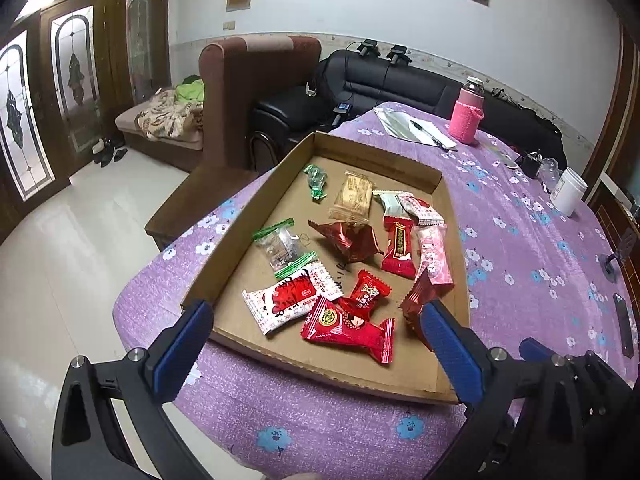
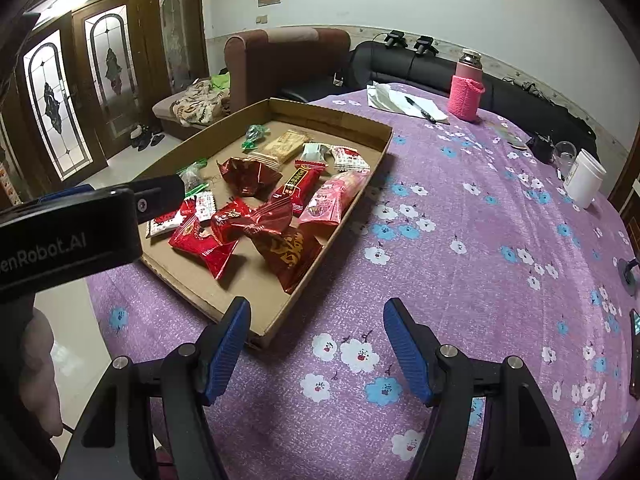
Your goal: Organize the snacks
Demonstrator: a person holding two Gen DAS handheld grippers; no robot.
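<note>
A shallow cardboard tray (image 1: 400,160) lies on the purple flowered tablecloth (image 1: 520,248) and holds several wrapped snacks: red packets (image 1: 348,328), a white-and-red packet (image 1: 288,296), a clear green-edged bag (image 1: 284,246), a tan biscuit pack (image 1: 352,196), a green candy (image 1: 316,180) and a pink packet (image 1: 434,256). My left gripper (image 1: 320,320) is open and empty above the tray's near edge. My right gripper (image 2: 318,320) is open and empty over the cloth, right of the tray's (image 2: 360,160) near corner. The left gripper's body (image 2: 80,232) hides part of the tray in the right wrist view.
At the table's far end stand a pink-sleeved bottle (image 1: 468,114), papers with a pen (image 1: 416,124), a white cup (image 1: 568,192) and small dark items (image 1: 528,162). A brown armchair (image 1: 248,92) and a black sofa (image 1: 380,80) are behind. The table edge drops to a white floor (image 1: 72,260) on the left.
</note>
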